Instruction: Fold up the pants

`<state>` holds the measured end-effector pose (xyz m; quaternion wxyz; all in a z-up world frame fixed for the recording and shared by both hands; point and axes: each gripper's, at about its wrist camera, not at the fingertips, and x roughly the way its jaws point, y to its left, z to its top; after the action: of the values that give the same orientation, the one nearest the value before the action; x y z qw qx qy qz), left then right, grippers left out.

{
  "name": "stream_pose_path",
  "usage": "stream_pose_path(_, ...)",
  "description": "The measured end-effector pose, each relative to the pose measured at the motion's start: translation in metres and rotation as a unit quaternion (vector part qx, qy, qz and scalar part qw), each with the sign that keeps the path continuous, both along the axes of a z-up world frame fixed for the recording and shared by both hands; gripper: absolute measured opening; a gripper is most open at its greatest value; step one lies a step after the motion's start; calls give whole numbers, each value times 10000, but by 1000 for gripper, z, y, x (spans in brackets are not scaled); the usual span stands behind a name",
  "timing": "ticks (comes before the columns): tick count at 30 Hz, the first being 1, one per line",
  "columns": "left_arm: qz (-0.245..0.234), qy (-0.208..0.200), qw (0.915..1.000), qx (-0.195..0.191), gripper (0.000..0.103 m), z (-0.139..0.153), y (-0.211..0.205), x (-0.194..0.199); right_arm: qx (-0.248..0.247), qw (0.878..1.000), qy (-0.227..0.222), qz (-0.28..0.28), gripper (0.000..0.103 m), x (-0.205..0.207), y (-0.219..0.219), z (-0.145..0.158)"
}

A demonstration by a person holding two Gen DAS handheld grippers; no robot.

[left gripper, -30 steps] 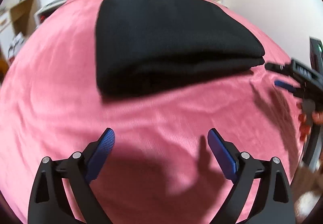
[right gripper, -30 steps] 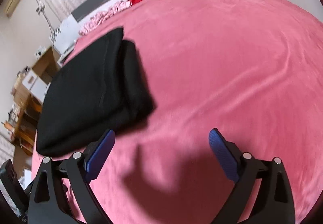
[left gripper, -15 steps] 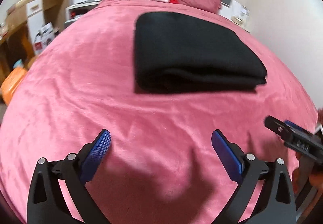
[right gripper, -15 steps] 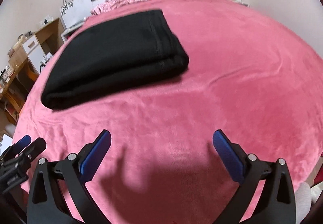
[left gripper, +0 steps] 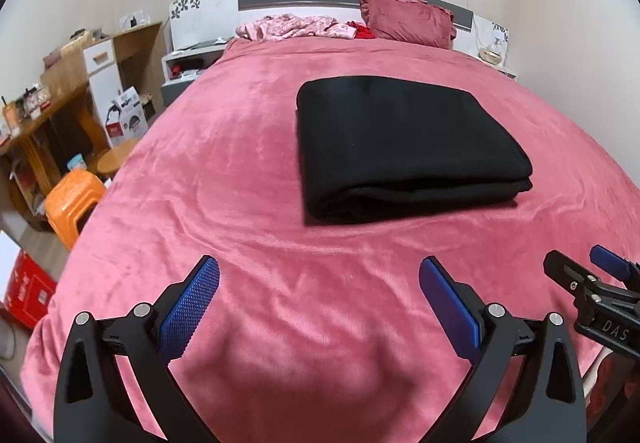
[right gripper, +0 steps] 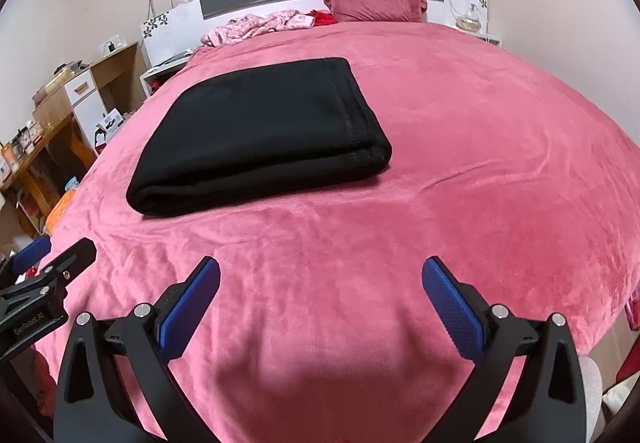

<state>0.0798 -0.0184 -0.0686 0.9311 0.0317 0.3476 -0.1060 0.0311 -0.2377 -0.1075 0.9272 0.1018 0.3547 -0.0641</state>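
The black pants (left gripper: 404, 147) lie folded into a thick flat rectangle on the pink bed cover (left gripper: 248, 171); they also show in the right wrist view (right gripper: 260, 135). My left gripper (left gripper: 318, 275) is open and empty, held above the cover near the bed's foot, well short of the pants. My right gripper (right gripper: 320, 275) is open and empty too, likewise back from the pants. The right gripper's tip shows at the right edge of the left wrist view (left gripper: 592, 283), and the left gripper's tip shows at the left edge of the right wrist view (right gripper: 52, 267).
A dark red pillow (left gripper: 408, 19) and crumpled pink clothes (left gripper: 292, 25) lie at the headboard. A wooden desk (left gripper: 48, 111), an orange stool (left gripper: 72, 199) and a red box (left gripper: 28, 291) stand left of the bed. A wall runs along the right.
Both grippers have drawn back and up from the pants toward the foot of the bed. The folded pants have stayed put. Both grippers stayed open.
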Motion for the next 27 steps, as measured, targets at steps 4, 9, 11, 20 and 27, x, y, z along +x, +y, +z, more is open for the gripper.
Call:
stream_pose_path(4, 48, -73, 9999, -82, 99, 5, 2, -5, -43, 9999, -86, -60, 101, -4, -1, 2)
stream_pose_path(9, 43, -48, 9999, -108, 99, 6, 0, -6, 6, 9999, -92, -115, 101, -4, -5, 1)
stream_pose_path(11, 12, -2, 10000, -96, 99, 5, -1, -6, -18, 9999, -109, -94, 101, -5, -3, 1)
stream_pose_path(20, 46, 0, 9999, -89, 99, 4, -3, -7, -91, 9998, -164, 54, 101, -4, 4, 2)
stream_pose_path(27, 79, -26, 9999, -84, 99, 3, -3, -8, -86, 9998, -161, 63, 101, -3, 4, 1)
